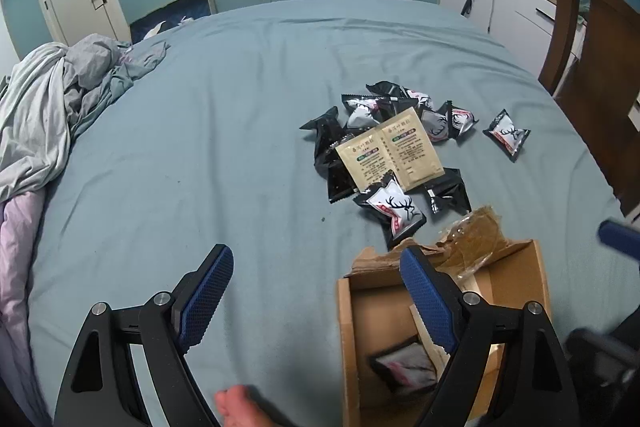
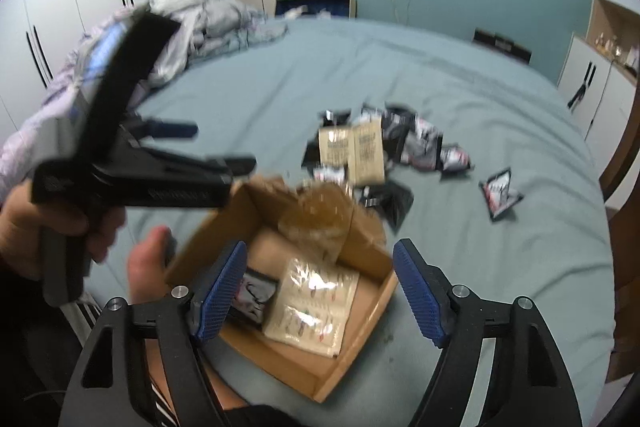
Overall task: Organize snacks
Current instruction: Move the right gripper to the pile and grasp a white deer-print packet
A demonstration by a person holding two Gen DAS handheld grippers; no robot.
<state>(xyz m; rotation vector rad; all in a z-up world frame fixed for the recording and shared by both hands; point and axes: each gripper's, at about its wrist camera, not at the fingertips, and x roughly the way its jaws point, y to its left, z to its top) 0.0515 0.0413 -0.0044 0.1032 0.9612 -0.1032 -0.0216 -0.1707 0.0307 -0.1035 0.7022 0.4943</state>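
Observation:
A pile of black snack packets [image 1: 384, 131] with two tan sachets [image 1: 394, 153] on top lies on the blue-grey bed; it also shows in the right wrist view [image 2: 384, 143]. One packet [image 1: 507, 134] lies apart to the right. An open cardboard box [image 1: 348, 347] [image 2: 360, 343] sits near me, holding a black-and-white packet [image 1: 404, 367] and a clear printed bag [image 2: 312, 307]. My left gripper [image 1: 316, 291] is open and empty, left of and over the box. My right gripper [image 2: 320, 291] is open and empty above the box.
Crumpled bedding [image 1: 52, 115] is heaped at the bed's left side. A wooden chair [image 1: 592, 47] stands at the right edge. Torn brown paper and clear wrap [image 1: 472, 239] hang at the box's far rim. A bare foot [image 1: 240, 403] rests near the left gripper.

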